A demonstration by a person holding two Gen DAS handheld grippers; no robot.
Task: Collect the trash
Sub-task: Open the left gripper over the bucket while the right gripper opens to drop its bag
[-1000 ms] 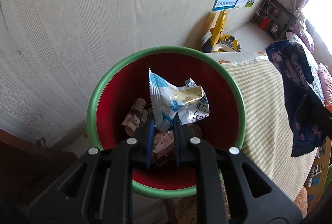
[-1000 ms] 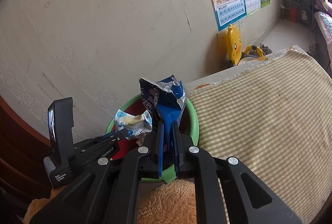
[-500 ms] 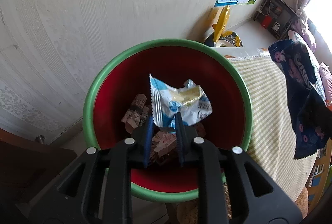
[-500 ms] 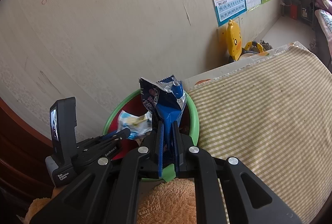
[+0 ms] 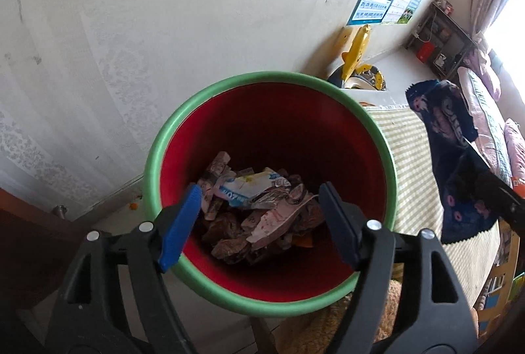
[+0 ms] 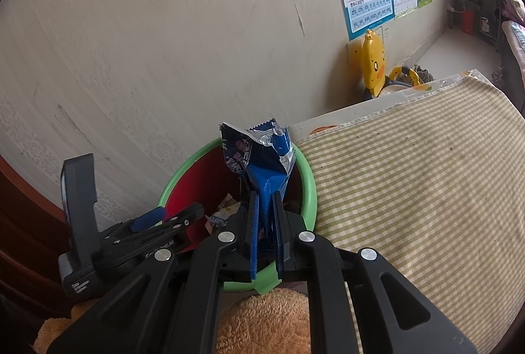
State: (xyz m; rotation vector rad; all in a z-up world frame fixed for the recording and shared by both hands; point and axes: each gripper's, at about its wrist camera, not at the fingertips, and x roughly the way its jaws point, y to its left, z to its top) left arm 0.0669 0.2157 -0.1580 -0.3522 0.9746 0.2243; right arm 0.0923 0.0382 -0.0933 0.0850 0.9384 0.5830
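Observation:
A red bin with a green rim (image 5: 154, 153) stands beside the wall; it also shows in the right wrist view (image 6: 306, 180). My left gripper (image 5: 259, 199) is open and empty over its mouth. A white and blue wrapper (image 5: 252, 186) lies on the pile of crumpled wrappers inside. My right gripper (image 6: 265, 206) is shut on a dark blue snack bag (image 6: 259, 157) and holds it upright above the bin's near rim. That bag hangs at the right in the left wrist view (image 5: 456, 157).
A table with a green checked cloth (image 6: 426, 189) runs to the right of the bin. A yellow duck toy (image 6: 374, 61) stands by the wall beyond. An orange fuzzy cushion (image 6: 262, 324) lies below the grippers. Dark wooden furniture (image 5: 29, 249) is at left.
My left gripper opened and the white and blue wrapper dropped onto the pile in the bin. My right gripper kept its hold on the blue bag, nearly still.

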